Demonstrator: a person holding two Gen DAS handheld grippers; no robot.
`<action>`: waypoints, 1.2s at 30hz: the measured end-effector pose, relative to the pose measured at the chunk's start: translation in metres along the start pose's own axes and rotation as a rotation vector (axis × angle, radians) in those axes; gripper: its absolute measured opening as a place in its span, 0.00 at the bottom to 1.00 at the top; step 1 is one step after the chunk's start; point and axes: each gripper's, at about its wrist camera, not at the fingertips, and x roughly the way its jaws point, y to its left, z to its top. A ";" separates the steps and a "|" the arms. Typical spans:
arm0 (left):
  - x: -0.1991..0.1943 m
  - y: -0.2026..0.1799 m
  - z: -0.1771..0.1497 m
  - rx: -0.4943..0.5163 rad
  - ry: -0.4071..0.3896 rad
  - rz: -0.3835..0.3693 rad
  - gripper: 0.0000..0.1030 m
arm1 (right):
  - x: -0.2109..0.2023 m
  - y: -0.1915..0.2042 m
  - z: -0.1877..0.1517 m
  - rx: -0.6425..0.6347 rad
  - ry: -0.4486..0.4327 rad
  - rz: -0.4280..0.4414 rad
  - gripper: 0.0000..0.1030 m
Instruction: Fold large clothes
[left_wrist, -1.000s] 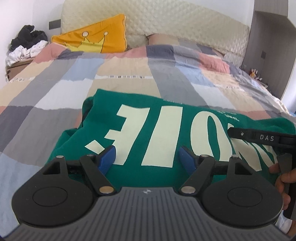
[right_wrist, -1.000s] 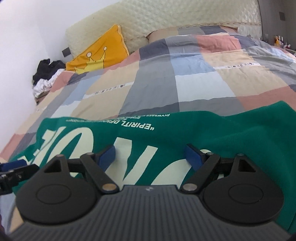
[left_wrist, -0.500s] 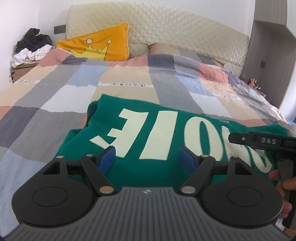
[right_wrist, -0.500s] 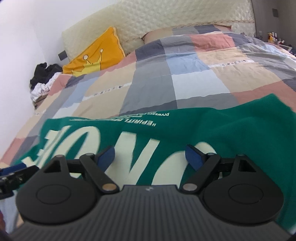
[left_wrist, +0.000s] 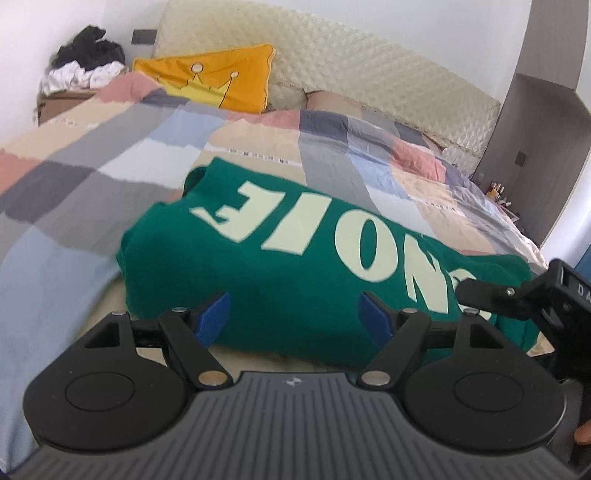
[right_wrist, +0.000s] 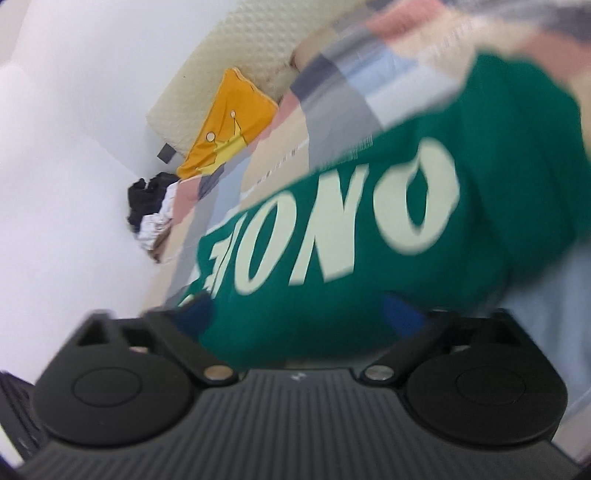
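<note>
A green top (left_wrist: 295, 273) with big cream letters lies folded into a thick block on the near part of the bed, on a checked quilt (left_wrist: 110, 173) of grey, blue, peach and pink squares. Its lettered face is up, and the letters read upside down from the near side. At its far left corner a bit of green cloth bunches out past the edge.

The left gripper (left_wrist: 293, 317) hangs low over the near edge of the top, its blue pads (left_wrist: 214, 317) spread apart with nothing pinched; the green cloth lies beyond and below them. Just to its right the right gripper (left_wrist: 517, 295) shows as a black arm over the right end of the top.

The right wrist view is tilted hard and blurred. There the right gripper (right_wrist: 299, 314) has its blue pads spread wide, the jaws opening, with the near edge of the top in the gap but not pressed.

At the far end a yellow pillow (left_wrist: 218, 77) with a crown drawing leans on the quilted cream headboard (left_wrist: 369, 77). Far left, a heap of black and white clothes (left_wrist: 85, 66) sits on a low stand by the wall.
</note>
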 end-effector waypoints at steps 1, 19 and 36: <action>0.001 0.000 -0.002 -0.002 0.010 -0.001 0.78 | 0.005 -0.005 -0.001 0.041 0.018 0.011 1.00; 0.039 0.006 -0.006 -0.069 0.108 -0.023 0.89 | 0.064 -0.075 -0.020 0.679 -0.092 0.117 1.00; 0.086 0.106 -0.033 -0.927 0.242 -0.404 0.97 | 0.049 -0.064 -0.032 0.658 -0.150 0.113 1.00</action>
